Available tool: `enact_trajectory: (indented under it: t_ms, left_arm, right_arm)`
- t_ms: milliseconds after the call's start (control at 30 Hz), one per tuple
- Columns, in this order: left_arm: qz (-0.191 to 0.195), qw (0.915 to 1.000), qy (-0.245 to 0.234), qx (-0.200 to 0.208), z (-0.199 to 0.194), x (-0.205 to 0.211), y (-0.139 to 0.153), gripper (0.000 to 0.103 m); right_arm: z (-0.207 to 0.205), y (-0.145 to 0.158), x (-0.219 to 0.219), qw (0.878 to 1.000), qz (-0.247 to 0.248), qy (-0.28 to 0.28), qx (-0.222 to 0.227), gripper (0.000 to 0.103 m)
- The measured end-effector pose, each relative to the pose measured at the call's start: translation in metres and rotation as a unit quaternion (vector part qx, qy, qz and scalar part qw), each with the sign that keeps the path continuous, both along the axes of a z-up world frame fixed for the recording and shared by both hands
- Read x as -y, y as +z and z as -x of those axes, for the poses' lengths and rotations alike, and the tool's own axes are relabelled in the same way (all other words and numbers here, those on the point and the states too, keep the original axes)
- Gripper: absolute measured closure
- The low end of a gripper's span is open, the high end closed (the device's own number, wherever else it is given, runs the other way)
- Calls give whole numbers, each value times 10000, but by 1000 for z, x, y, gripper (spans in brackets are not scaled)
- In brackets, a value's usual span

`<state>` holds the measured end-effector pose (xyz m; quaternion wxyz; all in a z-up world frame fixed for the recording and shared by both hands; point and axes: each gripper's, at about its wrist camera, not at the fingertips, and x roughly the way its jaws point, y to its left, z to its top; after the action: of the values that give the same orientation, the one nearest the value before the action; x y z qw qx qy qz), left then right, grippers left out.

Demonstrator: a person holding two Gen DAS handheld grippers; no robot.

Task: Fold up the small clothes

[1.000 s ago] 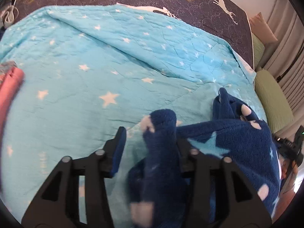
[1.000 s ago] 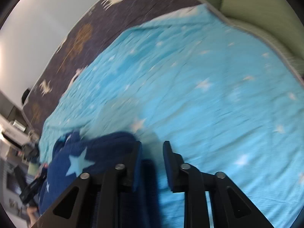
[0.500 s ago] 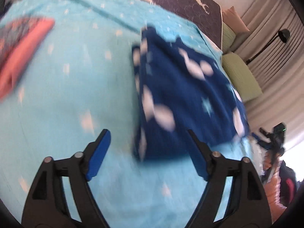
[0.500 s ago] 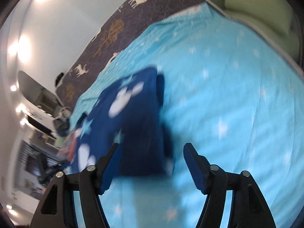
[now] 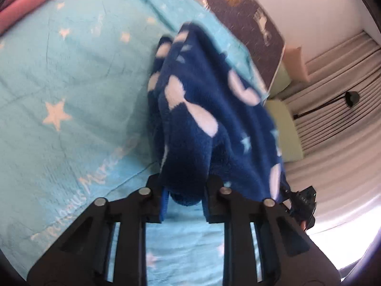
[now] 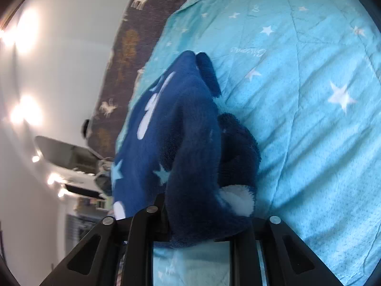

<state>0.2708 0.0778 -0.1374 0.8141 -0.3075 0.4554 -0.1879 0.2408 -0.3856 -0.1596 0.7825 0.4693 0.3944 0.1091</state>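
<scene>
A dark blue fleece garment [image 5: 209,109] with white shapes and pale stars is folded and hangs lifted above a light blue star-print blanket [image 5: 62,90]. My left gripper [image 5: 184,197] is shut on its near edge. In the right wrist view the same garment [image 6: 185,131] fills the middle, and my right gripper [image 6: 204,224] is shut on a thick bunched fold of it. The fingertips of both grippers are partly hidden by the fleece.
A pink folded garment [image 5: 31,2] lies at the blanket's far left. A dark bedspread with deer print [image 5: 257,21] shows beyond the blanket. Green cushions [image 5: 285,128], curtains and a floor lamp [image 5: 350,97] are at the right. The blanket [image 6: 309,95] spreads to the right.
Half a second ago both grippers were open with the folded garment lying on the blanket ahead. Now both have closed on its near edge and lifted it.
</scene>
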Motion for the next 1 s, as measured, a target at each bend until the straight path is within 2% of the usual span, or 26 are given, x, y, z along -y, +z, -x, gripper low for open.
enact_trajectory:
  t_ms: [67, 133, 267, 367, 467, 533, 600, 700, 733, 833, 867, 900, 933, 1000]
  left_arm:
    - [-126, 9991, -34, 398, 13, -2, 25, 82]
    - [-193, 9974, -102, 684, 28, -9, 49, 83]
    - [-229, 9944, -273, 993, 67, -24, 73, 84]
    - [-375, 9920, -445, 1116, 117, -31, 82, 84]
    - [-451, 9920, -579, 1028, 172, -47, 72, 84]
    - [-547, 9935, -666, 749, 213, -56, 57, 84]
    - [-727, 9936, -685, 526, 236, -60, 46, 84]
    - [-867, 9931, -785, 129, 271, -67, 30, 82]
    - [-955, 9921, -816, 76, 274, -70, 28, 81]
    - [-1280, 9889, -746, 97, 280, -83, 39, 80]
    - [-1438, 9870, -690, 171, 282, -89, 46, 80]
    - [-1631, 9843, -609, 309, 283, -93, 56, 77]
    - [-1800, 9809, -497, 537, 287, -98, 68, 72]
    - [-1940, 9751, -284, 1034, 290, -105, 90, 39]
  right_arm:
    - [6, 20, -4, 9994, 271, 10, 215, 85]
    - [16, 39, -8, 9986, 323, 54, 418, 85]
    - [52, 75, -23, 9961, 440, 276, 716, 85]
    - [101, 90, -35, 9940, 528, 469, 836, 85]
    - [165, 88, -52, 9920, 729, 679, 771, 85]
    - [204, 76, -57, 9923, 754, 753, 634, 85]
    - [246, 60, -67, 9930, 810, 775, 376, 85]
    - [284, 43, -76, 9935, 807, 805, 79, 83]
    - [290, 40, -79, 9916, 939, 890, -24, 81]
    - [300, 45, -81, 9733, 1967, 1054, -539, 71]
    - [302, 51, -78, 9692, 2150, 1035, -606, 65]
    - [303, 57, -75, 9672, 2262, 965, -638, 57]
    - [304, 65, -69, 9641, 2447, 813, -641, 54]
    - [305, 86, -57, 9588, 2773, 434, -432, 47]
